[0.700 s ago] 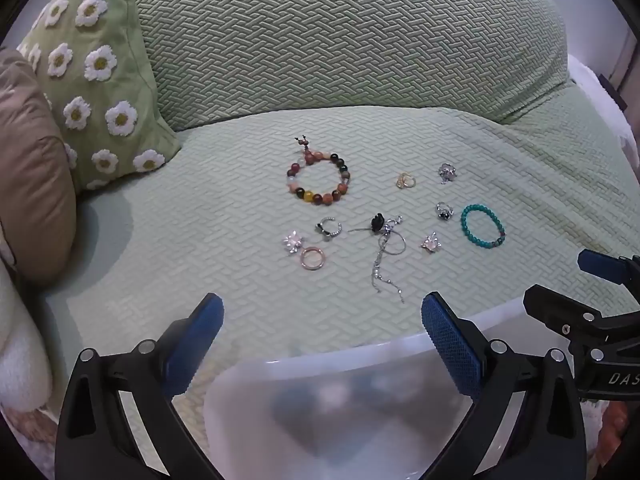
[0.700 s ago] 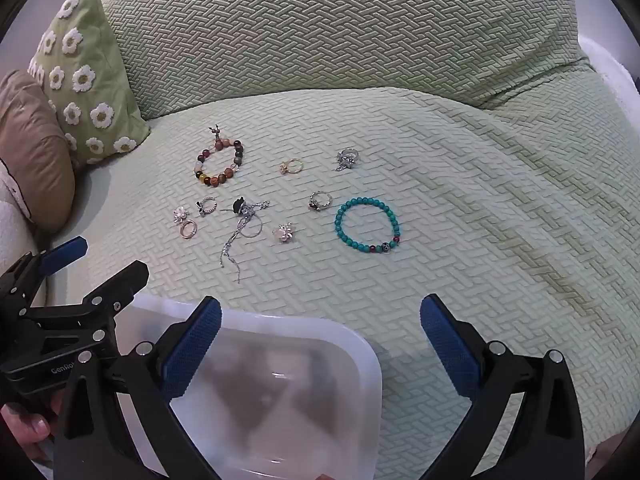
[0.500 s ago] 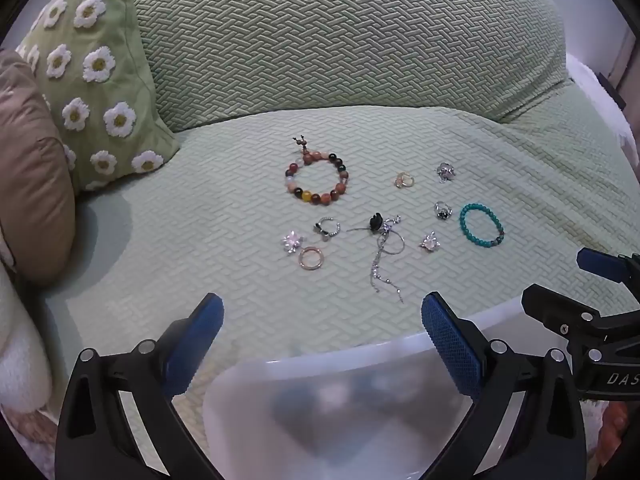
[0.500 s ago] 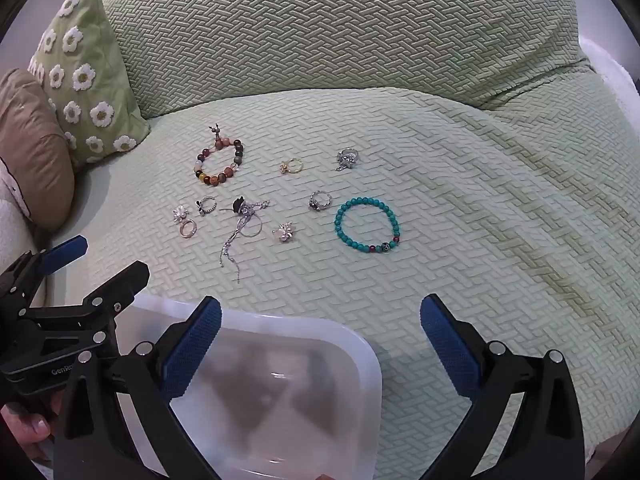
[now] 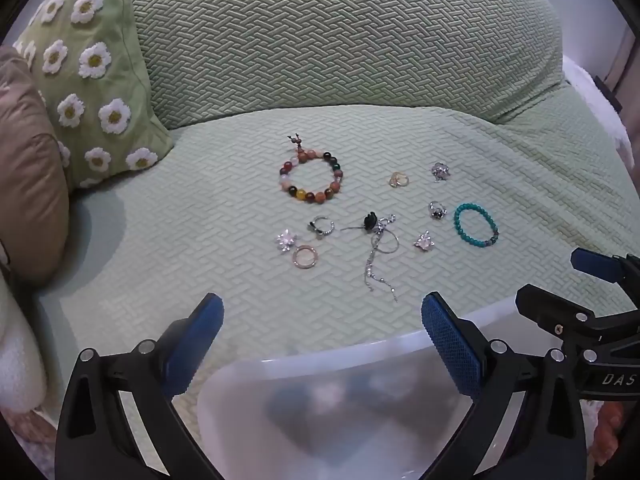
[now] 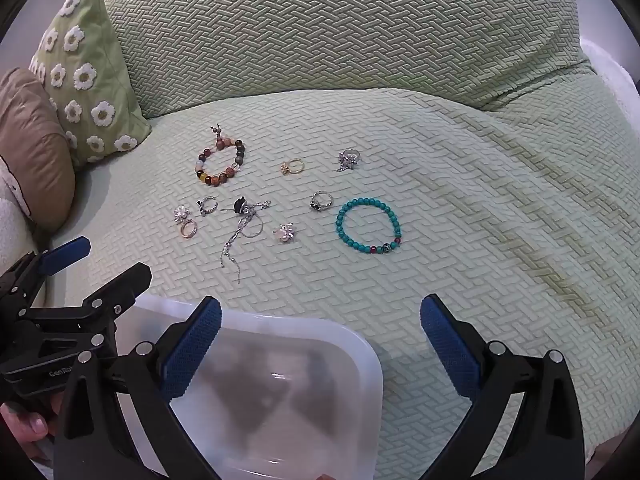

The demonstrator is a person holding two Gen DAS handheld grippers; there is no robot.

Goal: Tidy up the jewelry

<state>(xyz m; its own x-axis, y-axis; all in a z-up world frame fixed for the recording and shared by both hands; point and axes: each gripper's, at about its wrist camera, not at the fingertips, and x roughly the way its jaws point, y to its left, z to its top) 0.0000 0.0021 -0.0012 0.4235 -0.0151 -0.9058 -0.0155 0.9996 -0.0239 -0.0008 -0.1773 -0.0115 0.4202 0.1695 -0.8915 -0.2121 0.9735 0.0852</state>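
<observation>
Jewelry lies spread on the green sofa seat: a multicolour bead bracelet (image 5: 311,177) (image 6: 220,162), a turquoise bead bracelet (image 5: 476,225) (image 6: 368,225), a silver chain necklace with a black charm (image 5: 378,252) (image 6: 240,228), a rose-gold ring (image 5: 305,257) (image 6: 188,227), a gold ring (image 5: 399,179) (image 6: 293,166) and several small silver rings and charms. A translucent white plastic box (image 5: 320,400) (image 6: 280,392) sits at the seat's front edge. My left gripper (image 5: 322,334) and my right gripper (image 6: 316,334) are both open and empty, held over the box, short of the jewelry.
A green daisy-pattern pillow (image 5: 88,76) (image 6: 84,76) and a brown cushion (image 5: 28,184) (image 6: 32,148) lie at the left. The sofa backrest (image 5: 340,32) rises behind the jewelry. Each gripper shows at the other view's edge.
Both grippers have drawn back very slightly, so the jewelry sits a touch higher in the views. Nothing was picked up or moved.
</observation>
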